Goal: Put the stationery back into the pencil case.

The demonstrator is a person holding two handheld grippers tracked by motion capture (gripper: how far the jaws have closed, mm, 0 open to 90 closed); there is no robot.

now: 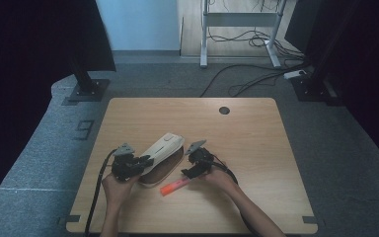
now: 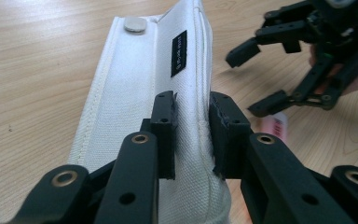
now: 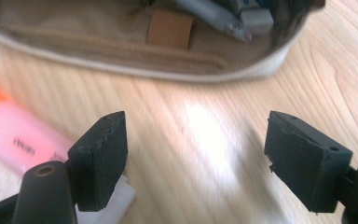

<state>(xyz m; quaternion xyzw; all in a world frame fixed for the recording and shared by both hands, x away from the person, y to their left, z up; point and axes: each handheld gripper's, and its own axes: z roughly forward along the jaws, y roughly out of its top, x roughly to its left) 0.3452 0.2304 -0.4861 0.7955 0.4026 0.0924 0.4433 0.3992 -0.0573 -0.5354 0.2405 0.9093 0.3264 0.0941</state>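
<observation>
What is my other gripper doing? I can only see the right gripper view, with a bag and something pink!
Observer: Your left gripper is shut on the flap of the white pouch, holding it open.
Operator: Is there anything on the flap?
Observer: Yes, the left gripper view shows a round snap button near its far edge and a small black label.
Operator: What is the pink thing?
Observer: From the high view it is an orange-pink highlighter, lying on the table in front of the pouch.
Operator: Am I holding it?
Observer: No. Your right gripper stands open just above its end, with nothing between the pads.
</observation>
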